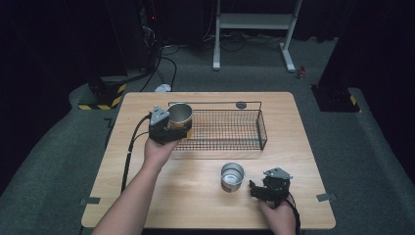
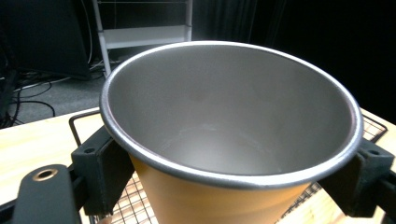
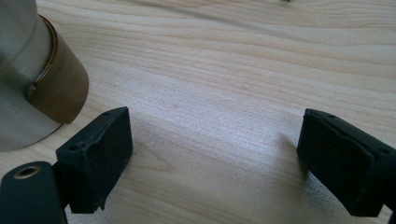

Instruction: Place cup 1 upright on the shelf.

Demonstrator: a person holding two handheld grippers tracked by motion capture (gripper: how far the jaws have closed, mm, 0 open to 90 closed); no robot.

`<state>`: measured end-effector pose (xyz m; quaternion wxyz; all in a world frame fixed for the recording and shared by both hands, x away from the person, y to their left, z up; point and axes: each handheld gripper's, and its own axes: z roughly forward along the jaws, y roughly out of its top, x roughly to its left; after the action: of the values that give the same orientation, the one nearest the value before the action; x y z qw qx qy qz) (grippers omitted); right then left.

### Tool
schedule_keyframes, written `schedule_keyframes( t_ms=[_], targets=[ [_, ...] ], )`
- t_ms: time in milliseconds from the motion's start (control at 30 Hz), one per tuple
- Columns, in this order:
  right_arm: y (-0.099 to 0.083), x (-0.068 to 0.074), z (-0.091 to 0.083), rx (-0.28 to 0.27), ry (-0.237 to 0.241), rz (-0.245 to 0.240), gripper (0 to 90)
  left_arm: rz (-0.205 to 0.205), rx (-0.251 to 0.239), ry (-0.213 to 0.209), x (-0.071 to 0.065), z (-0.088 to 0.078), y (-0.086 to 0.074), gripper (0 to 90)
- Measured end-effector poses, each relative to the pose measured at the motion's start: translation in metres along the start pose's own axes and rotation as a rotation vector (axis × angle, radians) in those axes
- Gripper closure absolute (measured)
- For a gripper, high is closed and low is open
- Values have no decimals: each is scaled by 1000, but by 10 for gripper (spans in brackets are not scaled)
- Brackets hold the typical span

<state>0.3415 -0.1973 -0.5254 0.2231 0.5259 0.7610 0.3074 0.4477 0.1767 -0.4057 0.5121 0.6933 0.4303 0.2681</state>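
Nearest, the right gripper point(image 1: 255, 188) rests on the table point(image 1: 195, 196) with jaws spread wide, just beside a steel cup point(image 1: 232, 176). Farther off, the left gripper point(image 1: 172, 128) pinches an orange-banded cup point(image 1: 180, 116) over the wire basket's point(image 1: 230, 129) left end.

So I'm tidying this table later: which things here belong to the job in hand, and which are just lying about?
In the job:
- metal cup, clamped in the left gripper over the wire basket
- second metal cup on the table, beside the open right gripper

Lying about:
- small dark disc behind the basket
- white stand on the floor
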Motion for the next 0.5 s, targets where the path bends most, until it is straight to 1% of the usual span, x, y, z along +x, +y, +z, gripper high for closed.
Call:
schedule_keyframes(
  t_ms=[33,67,133,267,400,500],
  targets=[
    [0,0,0,-1,1,-7,105,1,-7,4,-1,4,0,150],
    [0,0,0,-1,1,-7,105,1,-7,4,-1,4,0,151],
    [0,0,0,-1,2,-7,105,5,3,10,-2,10,1,150],
    [0,0,0,-1,2,-8,105,1,4,11,-3,17,3,150],
    [0,0,0,-1,2,-8,104,7,10,18,-3,23,5,151],
    [0,0,0,-1,2,-8,105,-7,6,17,-2,27,4,151]
  ],
)
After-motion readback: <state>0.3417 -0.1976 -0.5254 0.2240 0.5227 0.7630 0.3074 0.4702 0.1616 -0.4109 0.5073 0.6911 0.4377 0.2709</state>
